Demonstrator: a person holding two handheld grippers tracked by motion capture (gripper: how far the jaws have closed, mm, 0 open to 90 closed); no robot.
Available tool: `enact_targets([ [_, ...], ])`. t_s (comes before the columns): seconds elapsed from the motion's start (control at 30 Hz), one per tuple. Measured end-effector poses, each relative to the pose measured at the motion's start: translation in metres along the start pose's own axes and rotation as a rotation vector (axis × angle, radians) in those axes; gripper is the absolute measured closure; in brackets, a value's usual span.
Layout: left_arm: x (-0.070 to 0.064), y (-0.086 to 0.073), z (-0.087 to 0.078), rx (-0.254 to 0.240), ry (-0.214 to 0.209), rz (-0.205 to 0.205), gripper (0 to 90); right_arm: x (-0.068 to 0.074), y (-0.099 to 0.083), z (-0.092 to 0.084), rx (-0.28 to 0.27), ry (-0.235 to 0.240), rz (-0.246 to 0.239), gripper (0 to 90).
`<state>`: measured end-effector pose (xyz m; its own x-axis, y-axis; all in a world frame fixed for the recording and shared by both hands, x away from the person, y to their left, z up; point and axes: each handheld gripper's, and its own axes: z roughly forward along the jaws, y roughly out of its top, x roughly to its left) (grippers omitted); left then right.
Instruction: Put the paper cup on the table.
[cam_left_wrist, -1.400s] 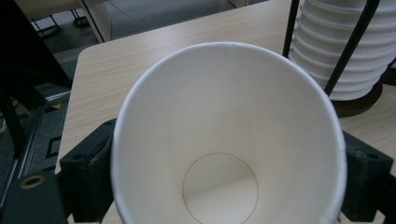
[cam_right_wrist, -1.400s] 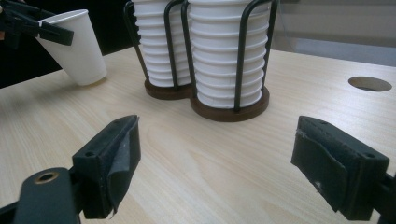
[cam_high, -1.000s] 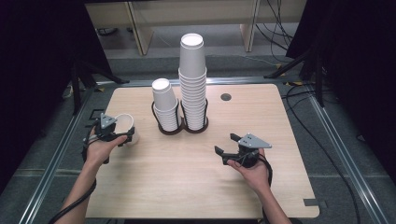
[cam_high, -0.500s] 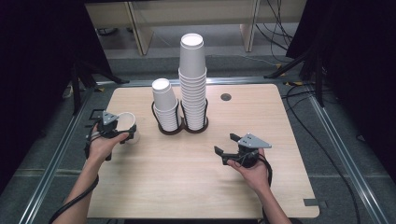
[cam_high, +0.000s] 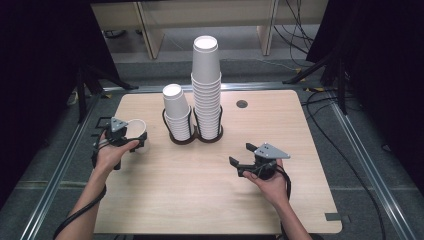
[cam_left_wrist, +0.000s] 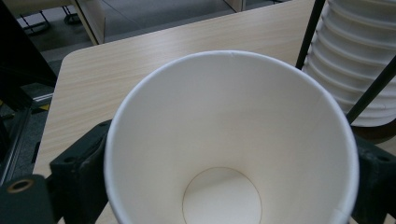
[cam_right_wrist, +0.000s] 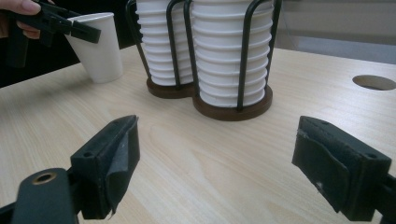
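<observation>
High view: left hand-held gripper (cam_high: 133, 139) jaws have just been opening, paper cup (cam_high: 136, 132) between them on the counter (cam_high: 200, 180); right hand-held gripper (cam_high: 241, 159) spread wide.

Bare forearms, no sleeves, enter beside the table (cam_high: 210, 200). Each hand carries a black two-jaw gripper topped by a grey three-cornered plate: the left gripper (cam_high: 131, 138), the right gripper (cam_high: 243, 161). A black cable trails from each. On the right gripper, black pads (cam_right_wrist: 120, 158) show frayed edges and a brass-ringed hole.
</observation>
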<state>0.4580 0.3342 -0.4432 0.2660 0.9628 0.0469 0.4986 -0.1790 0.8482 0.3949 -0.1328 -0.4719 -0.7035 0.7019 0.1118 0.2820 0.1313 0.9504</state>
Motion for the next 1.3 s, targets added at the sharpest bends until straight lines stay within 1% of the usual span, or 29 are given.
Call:
enact_targets([
  [0.03, 0.000, 0.000, 0.000, -0.001, -0.003, 0.000, 7.9, 0.001, 0.000, 0.000, 0.008, 0.003, 0.023, 15.3],
  [0.13, 0.000, -0.001, 0.000, -0.003, -0.001, -0.004, 6.2, 0.001, 0.000, 0.000, 0.009, 0.002, 0.022, 15.3],
  [0.2, 0.000, -0.002, 0.000, -0.005, 0.004, -0.009, 2.3, 0.000, 0.000, 0.000, 0.006, 0.007, 0.004, 15.2],
  [0.27, -0.001, -0.002, 0.000, -0.005, -0.007, 0.001, 0.0, -0.001, 0.000, 0.000, 0.010, -0.006, -0.012, 15.2],
  [0.33, -0.001, -0.002, -0.001, -0.011, -0.007, -0.001, 0.0, 0.000, -0.001, 0.000, 0.008, 0.000, 0.003, 15.2],
  [0.4, -0.001, -0.002, -0.002, -0.012, 0.001, -0.007, 0.0, 0.000, 0.000, 0.000, 0.020, -0.013, -0.011, 15.2],
  [0.43, -0.001, -0.002, -0.002, -0.019, 0.003, -0.011, 0.0, 0.002, 0.000, -0.001, 0.034, -0.004, 0.018, 15.2],
  [0.47, -0.001, -0.002, -0.002, -0.025, -0.004, -0.010, 0.0, 0.000, 0.000, 0.000, 0.019, -0.015, -0.013, 15.2],
  [0.53, -0.002, -0.002, -0.003, -0.035, -0.004, -0.008, 0.0, 0.000, 0.000, 0.000, 0.016, -0.018, -0.014, 15.2],
  [0.57, -0.002, -0.002, -0.004, -0.040, -0.007, -0.011, 0.0, 0.002, 0.000, 0.000, 0.028, -0.007, 0.019, 15.2],
  [0.67, -0.004, -0.002, -0.006, -0.043, -0.005, -0.006, 0.0, 0.002, -0.001, 0.000, 0.028, 0.003, 0.022, 15.2],
  [0.7, -0.004, -0.002, -0.007, -0.046, -0.008, -0.007, 0.0, 0.002, 0.000, 0.000, 0.034, -0.004, 0.019, 15.2],
  [0.8, -0.005, -0.002, -0.009, -0.058, -0.009, -0.010, 0.0, 0.002, 0.000, 0.000, 0.029, -0.007, 0.019, 15.2],
  [0.83, -0.005, -0.002, -0.010, -0.058, -0.004, -0.007, 0.0, 0.002, 0.000, 0.000, 0.027, -0.008, 0.013, 15.2],
  [0.87, -0.005, -0.002, -0.011, -0.066, -0.008, -0.007, 0.0, 0.000, 0.000, 0.000, 0.016, -0.020, -0.012, 15.2],
  [0.9, -0.005, -0.001, -0.012, -0.064, -0.003, -0.009, 0.0, 0.000, 0.000, -0.001, 0.024, -0.011, -0.010, 15.2],
  [0.93, -0.005, -0.001, -0.013, -0.069, -0.007, -0.009, 0.0, 0.001, 0.000, -0.001, 0.033, -0.010, 0.008, 15.2],
  [0.97, -0.005, -0.001, -0.014, -0.076, -0.009, -0.011, 0.0, 0.000, -0.001, 0.000, 0.012, -0.007, -0.005, 15.2],
  [1.0, -0.005, -0.002, -0.016, -0.082, -0.003, -0.016, 0.0, 0.000, 0.000, 0.000, 0.012, -0.015, -0.011, 15.2],
  [1.07, -0.006, -0.002, -0.019, -0.089, 0.003, -0.018, 0.0, 0.000, -0.001, 0.000, 0.008, -0.002, -0.004, 15.2],
  [1.1, -0.006, -0.003, -0.020, -0.091, 0.006, -0.022, 0.0, 0.001, -0.001, 0.000, 0.012, -0.006, 0.003, 15.2],
  [1.17, -0.007, -0.004, -0.022, -0.091, 0.002, -0.023, 0.0, 0.000, -0.001, -0.001, 0.021, -0.015, -0.004, 15.2],
  [1.2, -0.007, -0.005, -0.023, -0.095, 0.001, -0.027, 0.0, 0.001, -0.001, 0.000, 0.027, -0.006, 0.010, 15.2],
  [1.27, -0.007, -0.007, -0.025, -0.096, 0.000, -0.025, 0.0, 0.000, -0.001, -0.001, 0.027, -0.014, -0.016, 15.2],
  [1.3, -0.007, -0.008, -0.026, -0.100, 0.000, -0.027, 0.0, 0.000, -0.001, 0.000, 0.005, -0.020, -0.021, 15.2],
])
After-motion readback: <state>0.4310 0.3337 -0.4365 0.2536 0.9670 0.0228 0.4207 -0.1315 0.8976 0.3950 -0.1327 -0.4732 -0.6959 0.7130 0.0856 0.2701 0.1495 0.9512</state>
